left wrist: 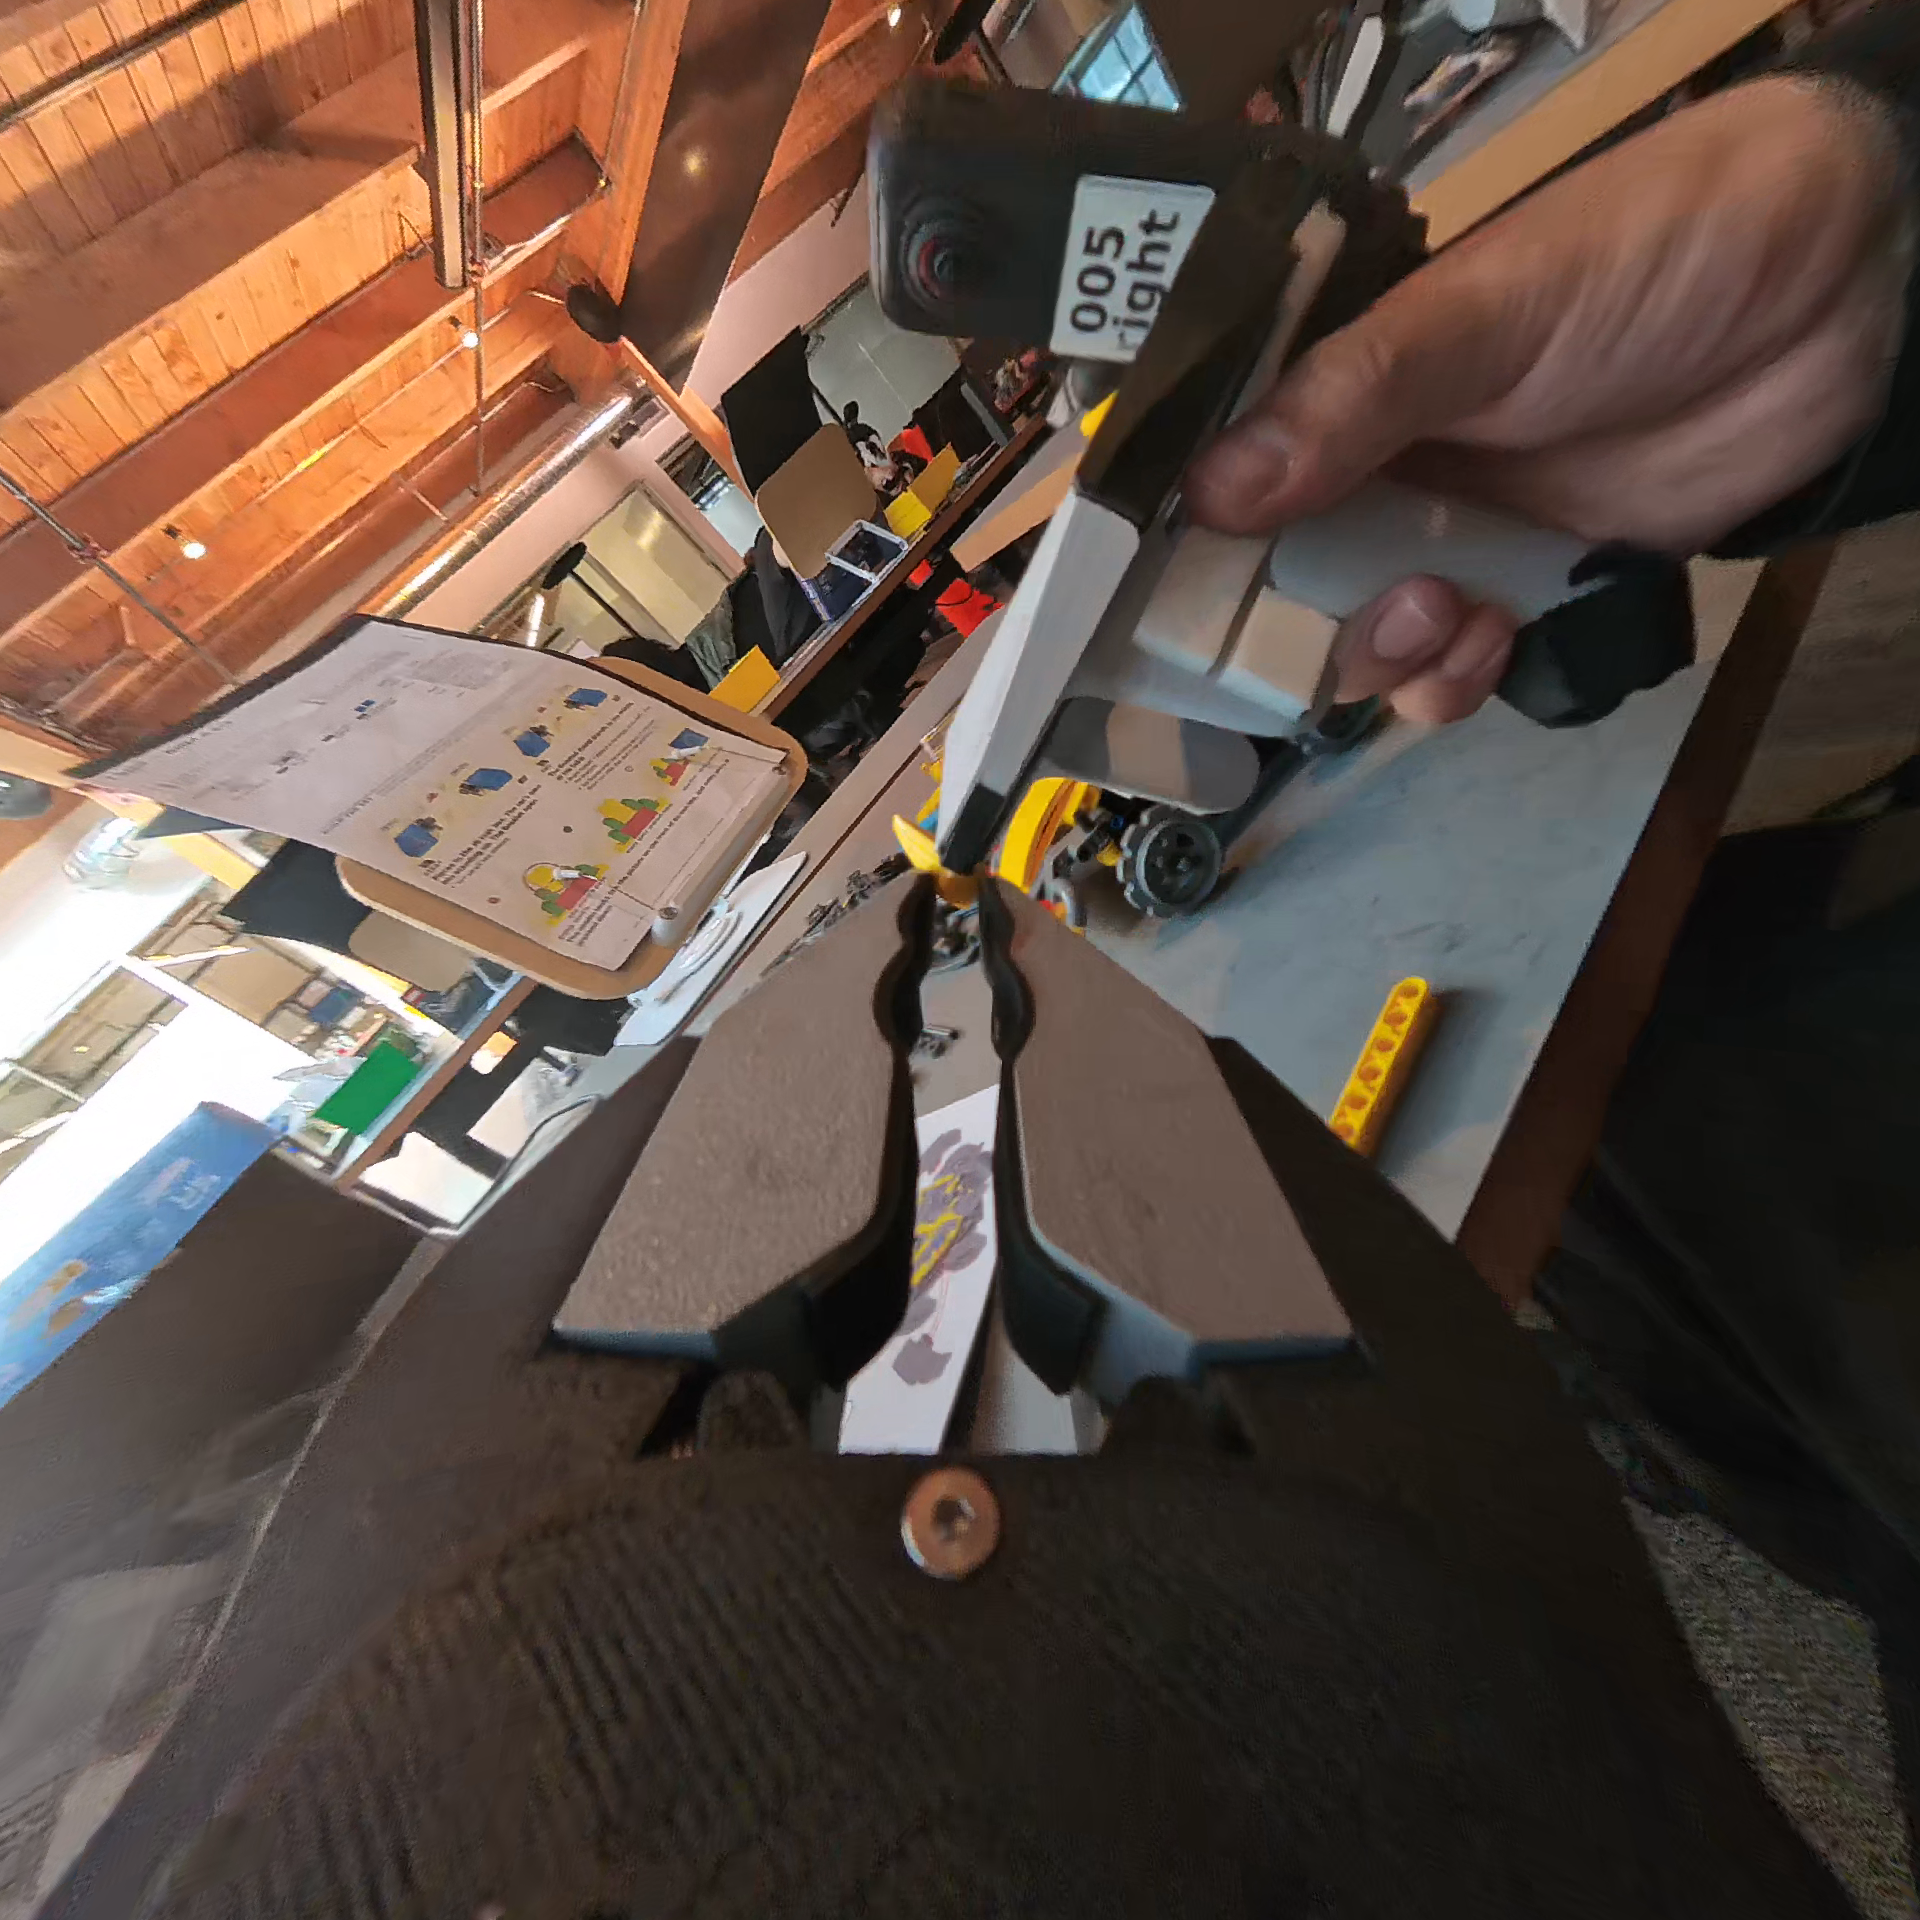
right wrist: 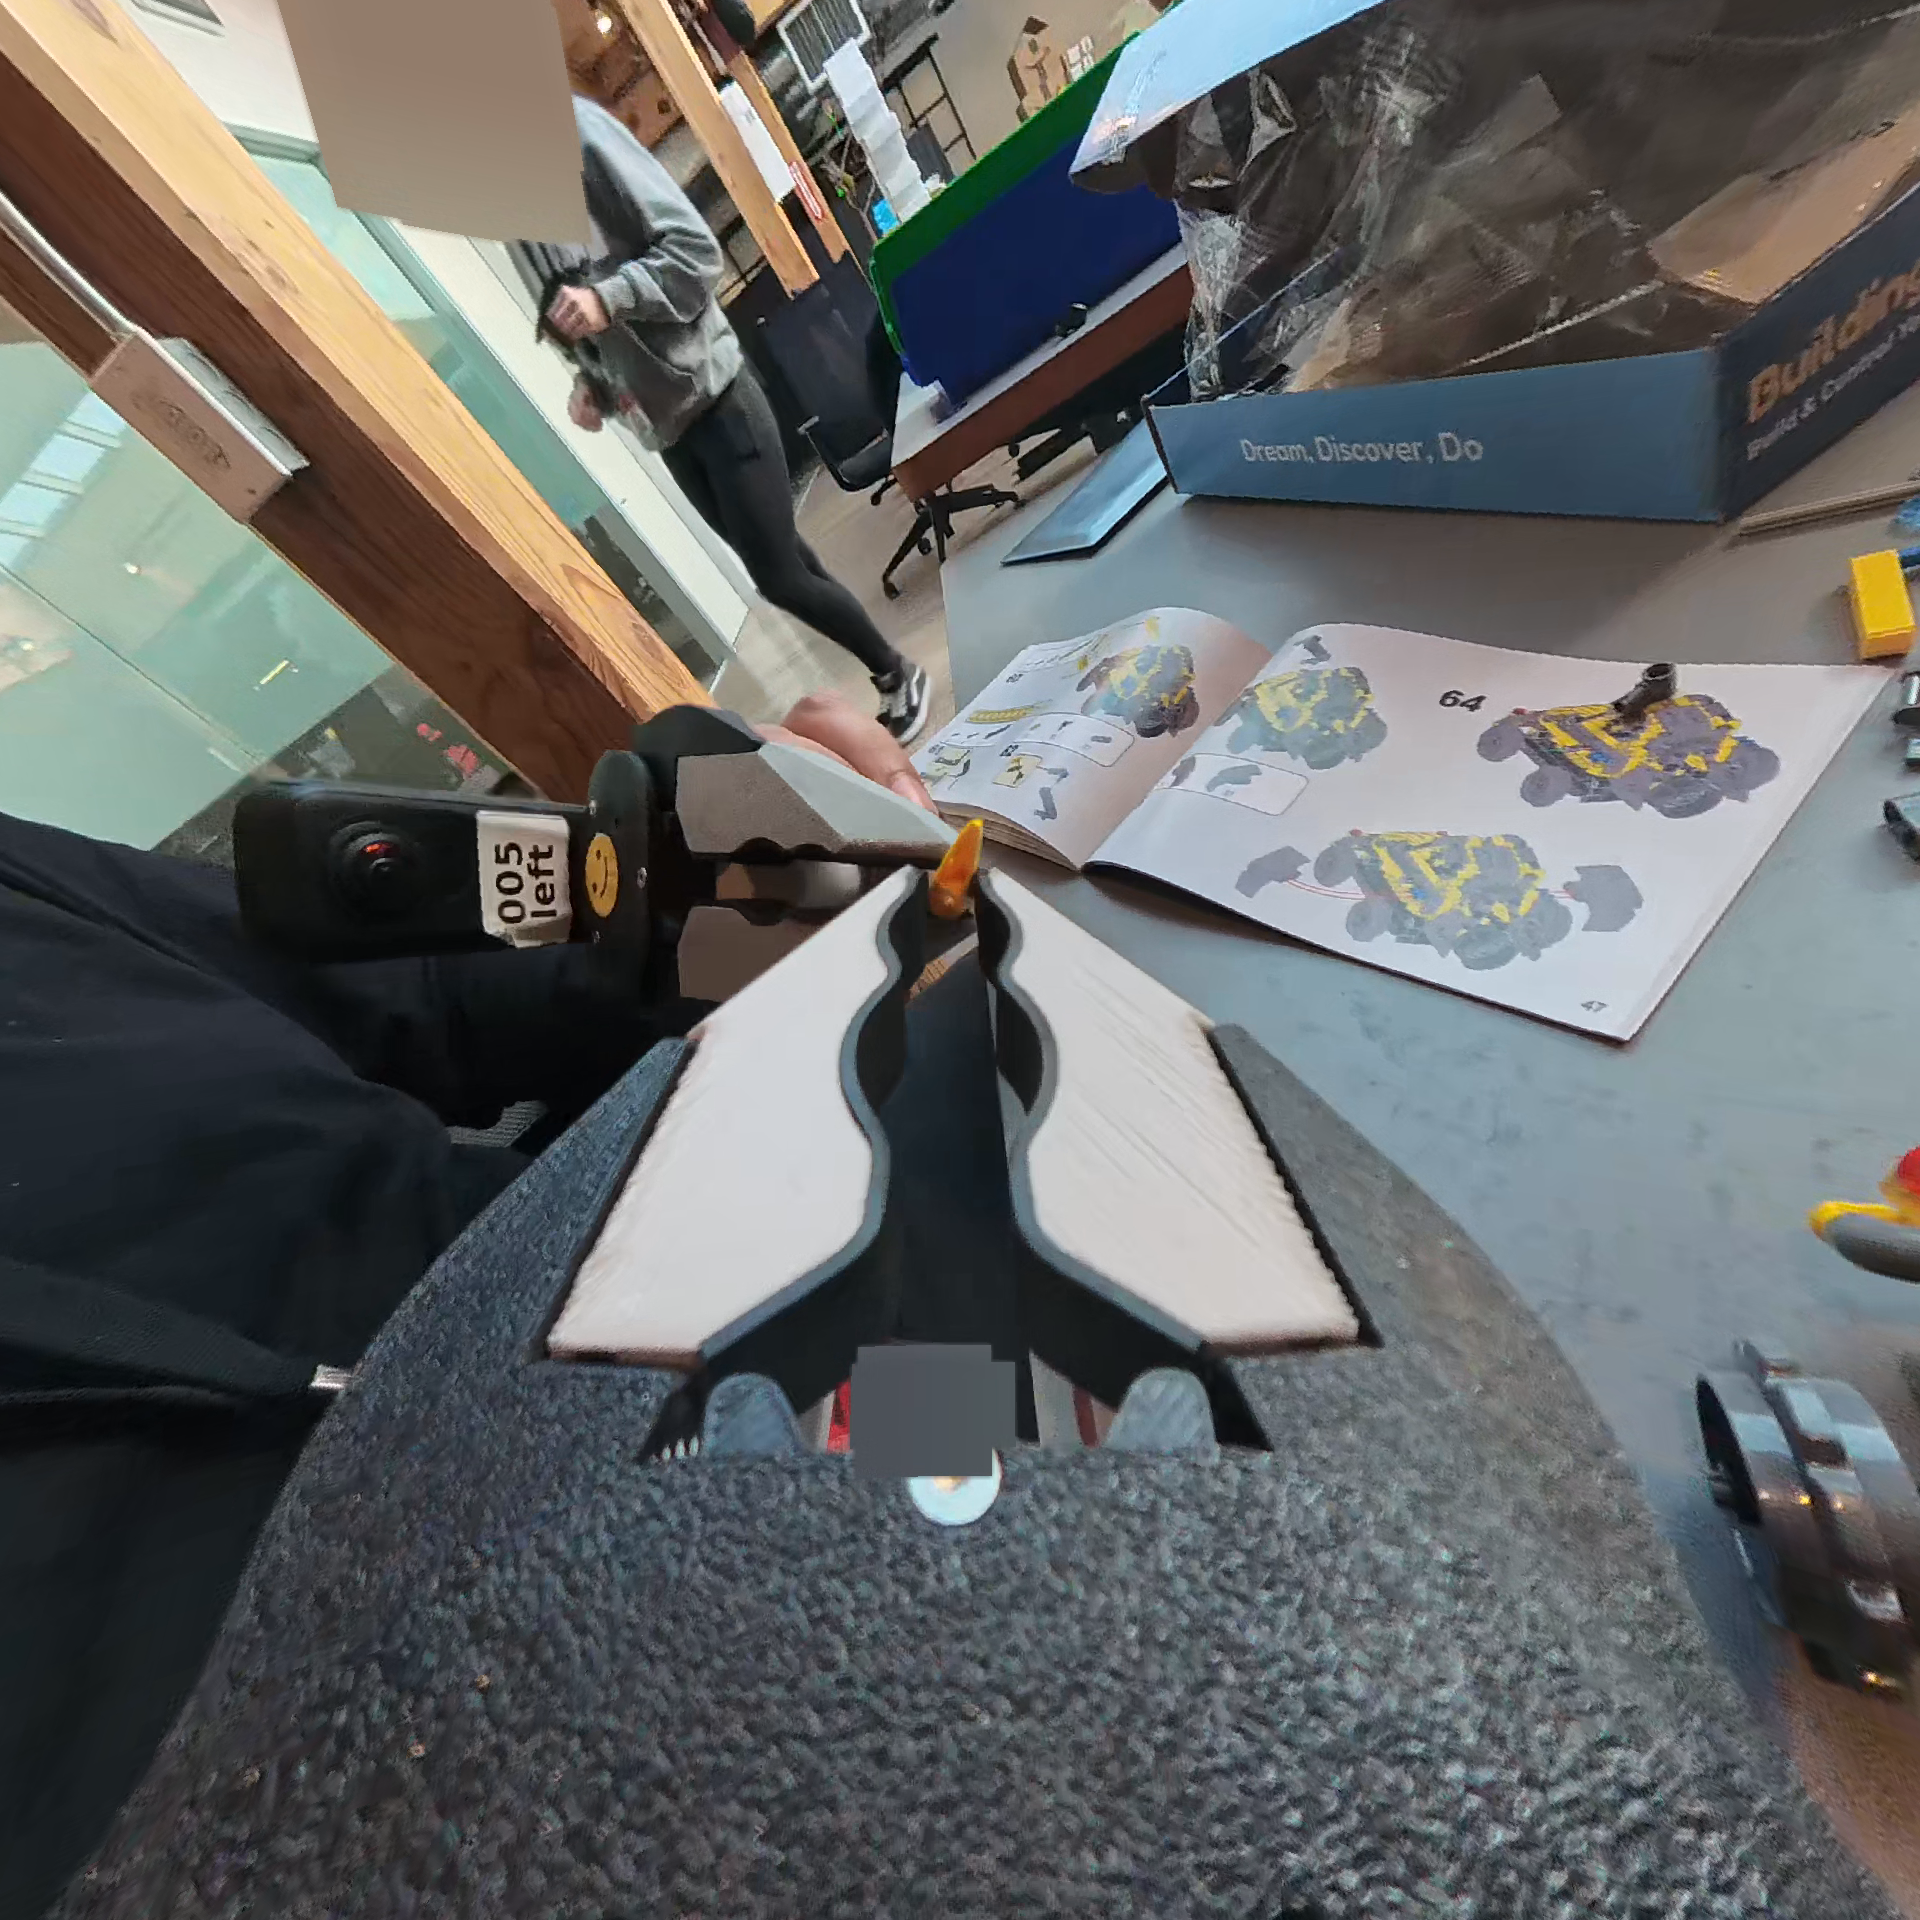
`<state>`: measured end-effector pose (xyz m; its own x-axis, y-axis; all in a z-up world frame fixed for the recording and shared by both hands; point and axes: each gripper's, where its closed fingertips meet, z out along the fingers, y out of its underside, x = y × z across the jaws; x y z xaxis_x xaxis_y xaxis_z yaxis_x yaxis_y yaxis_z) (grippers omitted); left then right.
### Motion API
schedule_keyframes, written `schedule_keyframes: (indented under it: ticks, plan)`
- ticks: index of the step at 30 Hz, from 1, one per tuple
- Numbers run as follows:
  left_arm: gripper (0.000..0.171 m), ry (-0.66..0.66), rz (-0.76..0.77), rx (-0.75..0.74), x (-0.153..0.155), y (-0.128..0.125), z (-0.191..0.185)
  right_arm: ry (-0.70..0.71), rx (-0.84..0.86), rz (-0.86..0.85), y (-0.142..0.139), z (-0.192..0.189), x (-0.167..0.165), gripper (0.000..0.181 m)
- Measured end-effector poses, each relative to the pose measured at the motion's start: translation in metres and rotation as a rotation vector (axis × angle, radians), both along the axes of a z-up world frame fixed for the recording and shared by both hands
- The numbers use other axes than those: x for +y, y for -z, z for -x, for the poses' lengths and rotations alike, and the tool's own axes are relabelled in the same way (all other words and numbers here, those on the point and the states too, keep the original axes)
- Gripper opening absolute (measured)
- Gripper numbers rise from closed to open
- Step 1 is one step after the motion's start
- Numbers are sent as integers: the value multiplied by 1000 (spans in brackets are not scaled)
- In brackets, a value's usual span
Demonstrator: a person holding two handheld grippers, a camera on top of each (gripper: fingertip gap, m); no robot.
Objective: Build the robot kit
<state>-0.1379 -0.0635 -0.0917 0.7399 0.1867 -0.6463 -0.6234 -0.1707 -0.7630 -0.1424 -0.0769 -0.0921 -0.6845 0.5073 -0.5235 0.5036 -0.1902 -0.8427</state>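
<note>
Two grippers meet tip to tip above the grey tabletop's (right wrist: 1455,1143) near edge, the right gripper (right wrist: 951,899) nipping a small orange plastic piece (right wrist: 956,883), the left gripper (left wrist: 951,894) pinched narrow against it; steady, aligned pressure seems wise.

Orange piece (right wrist: 954,881); yellow beam (left wrist: 1385,1062); blue box (right wrist: 1455,457).

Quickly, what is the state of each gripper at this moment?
Left gripper: shut on the small orange piece, gripping one end.
Right gripper: shut on the same orange piece, gripping the other end.
</note>
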Motion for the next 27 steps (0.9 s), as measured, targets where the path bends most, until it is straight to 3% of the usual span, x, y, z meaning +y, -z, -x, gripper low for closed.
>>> schedule_keyframes:
  ticks: [5, 9, 13, 17, 21, 25, 27]
  plan:
    - [4, -79, 8, 80, -1, 5, 3, 8, -6, 0, 6, 2, 0, 8]
    - [5, -67, 42, 22, 1, 15, 4, 45, 47, -188, 22, 6, 4, 7]
    - [7, 50, 106, -208, -2, 29, -2, 116, 184, -636, 47, 11, 20, 7]
    - [24, 97, 176, -621, -5, 33, 5, 110, 336, -992, 56, 12, 24, 7]
    - [26, 111, 284, -868, 3, 40, 5, 94, 414, -1144, 58, 12, 19, 7]
    - [11, 95, 303, -916, 7, 47, 6, 84, 453, -1222, 59, 8, 19, 8]
    - [13, 98, 306, -928, 8, 48, 4, 80, 483, -1268, 60, 7, 19, 8]
